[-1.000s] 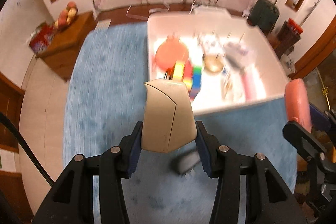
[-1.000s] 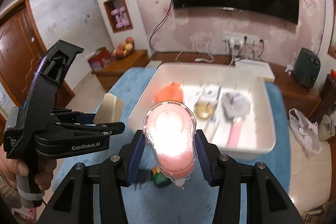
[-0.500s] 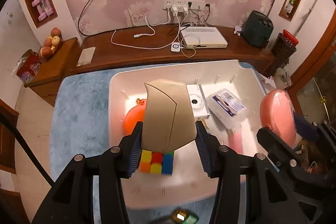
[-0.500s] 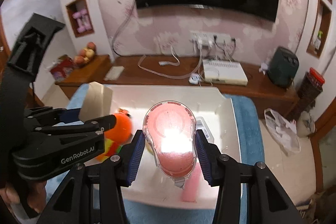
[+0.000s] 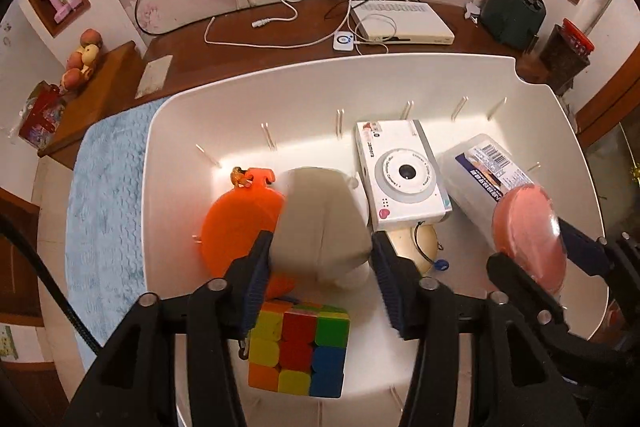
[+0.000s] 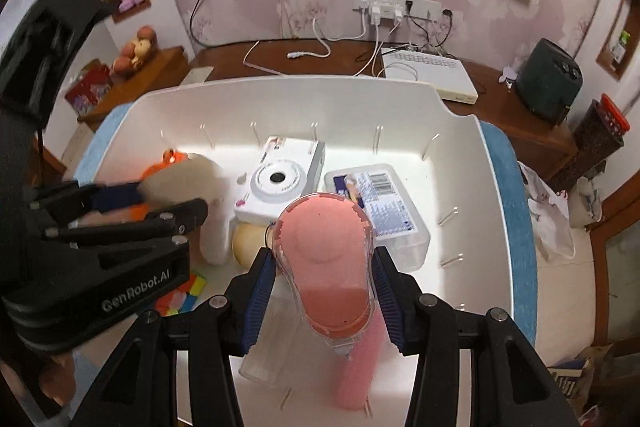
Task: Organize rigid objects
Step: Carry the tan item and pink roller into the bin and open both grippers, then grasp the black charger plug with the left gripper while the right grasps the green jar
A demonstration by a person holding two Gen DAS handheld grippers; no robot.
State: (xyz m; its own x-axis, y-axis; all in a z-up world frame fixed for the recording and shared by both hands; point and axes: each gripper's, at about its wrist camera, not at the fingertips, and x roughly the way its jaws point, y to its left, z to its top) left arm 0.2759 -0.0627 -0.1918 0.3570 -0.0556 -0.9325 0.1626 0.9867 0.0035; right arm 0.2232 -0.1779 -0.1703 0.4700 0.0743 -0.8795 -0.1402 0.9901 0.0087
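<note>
Both pairs of fingers are clamped on cargo over the white bin: the left gripper on a beige wedge-shaped case, the right gripper on a clear case holding a pink puff. Placement looks at hand; next, each should lower into free floor between the camera, Rubik's cube and the orange toy, then release.

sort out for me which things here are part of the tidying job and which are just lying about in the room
Part of the job:
left gripper holding beige object
right gripper holding pink case
white bin
toy camera
puzzle cube
orange toy

Lying about:
router box
fruit
white cables
</note>
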